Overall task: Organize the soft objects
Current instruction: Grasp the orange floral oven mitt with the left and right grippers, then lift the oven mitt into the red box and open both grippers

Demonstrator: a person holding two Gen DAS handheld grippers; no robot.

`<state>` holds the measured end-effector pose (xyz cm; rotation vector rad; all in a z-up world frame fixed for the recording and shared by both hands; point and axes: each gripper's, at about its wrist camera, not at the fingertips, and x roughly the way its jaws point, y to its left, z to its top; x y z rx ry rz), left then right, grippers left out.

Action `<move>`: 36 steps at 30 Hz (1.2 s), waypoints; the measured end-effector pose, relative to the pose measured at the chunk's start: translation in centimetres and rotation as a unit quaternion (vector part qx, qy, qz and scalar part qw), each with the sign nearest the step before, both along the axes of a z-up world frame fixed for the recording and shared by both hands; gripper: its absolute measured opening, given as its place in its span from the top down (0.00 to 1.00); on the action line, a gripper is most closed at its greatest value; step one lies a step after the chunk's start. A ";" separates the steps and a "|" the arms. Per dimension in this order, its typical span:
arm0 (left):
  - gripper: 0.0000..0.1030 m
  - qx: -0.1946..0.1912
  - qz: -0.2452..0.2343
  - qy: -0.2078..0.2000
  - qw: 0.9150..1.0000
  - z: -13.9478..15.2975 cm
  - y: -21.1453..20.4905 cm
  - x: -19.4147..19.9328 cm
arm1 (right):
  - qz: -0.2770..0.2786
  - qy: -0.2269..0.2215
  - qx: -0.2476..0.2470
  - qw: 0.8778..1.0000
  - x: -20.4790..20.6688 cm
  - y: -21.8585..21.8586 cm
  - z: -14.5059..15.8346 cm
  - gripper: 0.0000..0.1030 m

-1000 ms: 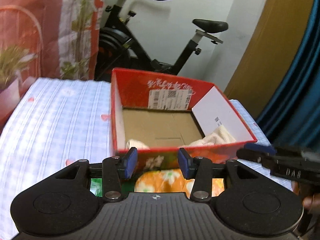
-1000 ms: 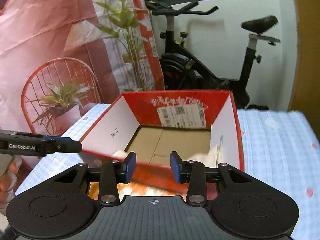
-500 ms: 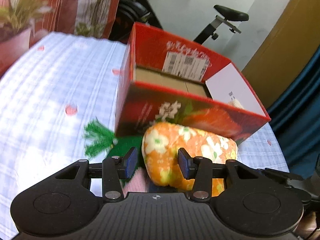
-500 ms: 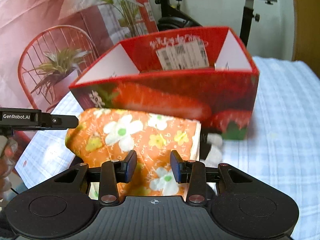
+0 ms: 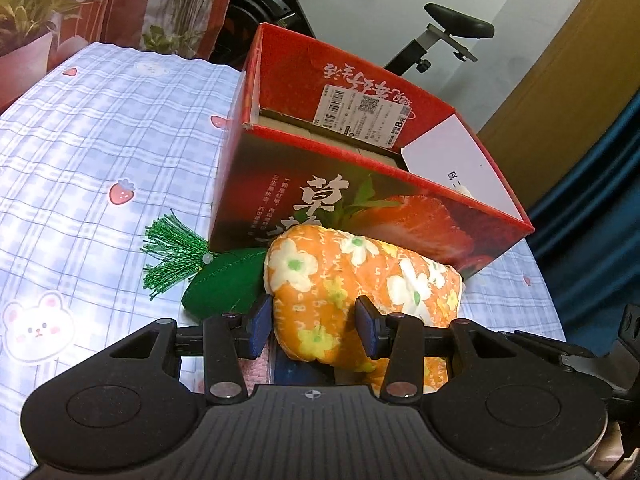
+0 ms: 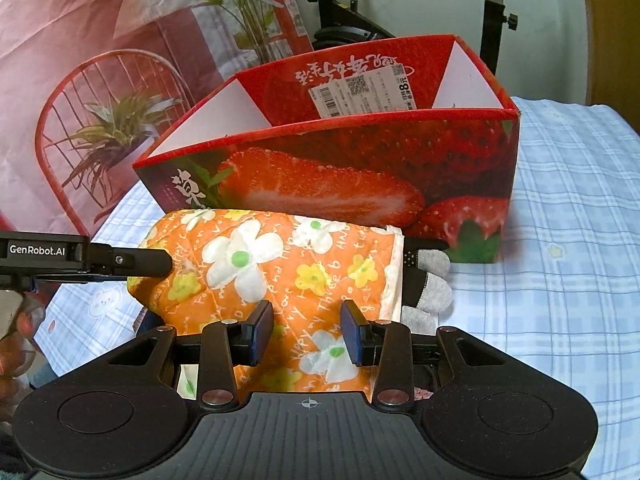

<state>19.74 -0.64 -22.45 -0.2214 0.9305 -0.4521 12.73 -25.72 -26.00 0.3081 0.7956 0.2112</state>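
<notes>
Left wrist view: your left tool [image 5: 312,328] has its blue pads on either side of the rounded end of the orange flowered cushion [image 5: 360,276], touching the fabric; whether they truly squeeze it, you cannot tell. Beyond the tool stands the red strawberry box [image 5: 360,184], and a green felt leaf [image 5: 224,284] lies ahead to the left on the checked table [image 5: 100,152]. From the right wrist, your right tool [image 6: 306,332] straddles the cushion's near edge likewise, grip unclear. A grey glove [image 6: 432,280] lies just ahead to the right.
</notes>
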 end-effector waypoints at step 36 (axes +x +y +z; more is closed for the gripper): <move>0.86 0.061 0.044 -0.021 0.997 -0.8 1.0 -1.0 | -0.012 -0.025 0.010 1.000 -0.8 0.2 1.0 0.63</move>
